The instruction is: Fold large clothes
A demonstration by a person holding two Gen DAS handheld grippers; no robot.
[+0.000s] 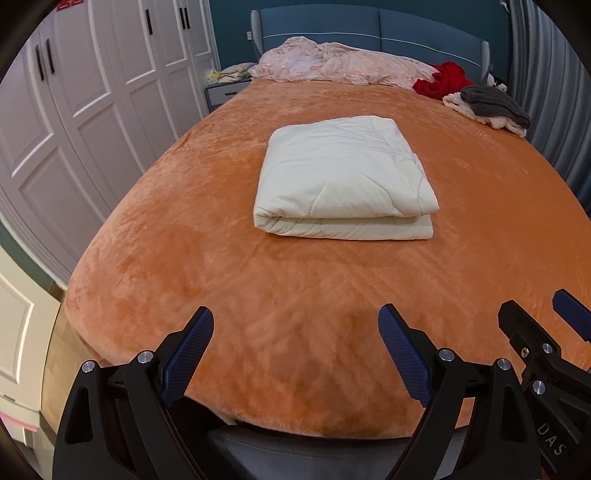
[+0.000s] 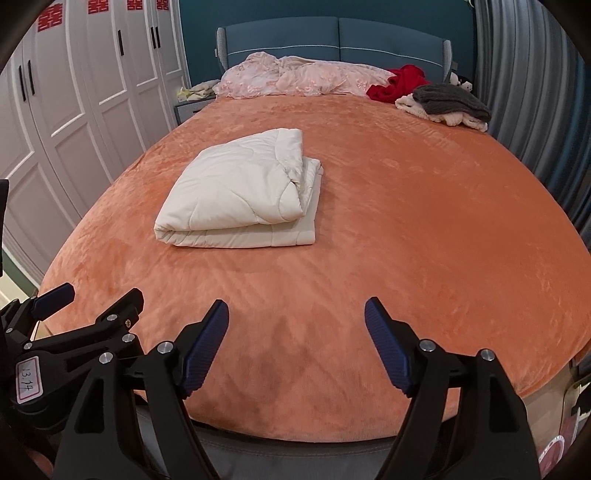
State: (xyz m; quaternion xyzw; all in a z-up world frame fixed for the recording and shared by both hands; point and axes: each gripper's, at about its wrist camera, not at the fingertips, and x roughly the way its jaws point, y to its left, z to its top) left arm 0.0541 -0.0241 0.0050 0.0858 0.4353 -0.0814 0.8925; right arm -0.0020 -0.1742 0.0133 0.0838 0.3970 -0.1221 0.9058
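A cream quilted blanket (image 1: 343, 177) lies folded into a thick rectangle in the middle of the orange bed (image 1: 184, 258). It also shows in the right wrist view (image 2: 240, 195), left of centre on the bed (image 2: 424, 240). My left gripper (image 1: 295, 325) is open and empty, held above the foot edge of the bed, well short of the blanket. My right gripper (image 2: 295, 317) is open and empty at the same edge. The right gripper (image 1: 546, 321) shows at the right of the left wrist view, and the left gripper (image 2: 88, 295) at the left of the right wrist view.
A pink crumpled cover (image 1: 332, 64), a red garment (image 1: 443, 79) and a grey and cream pile of clothes (image 1: 491, 105) lie near the blue headboard (image 1: 369, 29). White wardrobe doors (image 1: 74, 110) stand on the left, a grey curtain (image 2: 535, 92) on the right.
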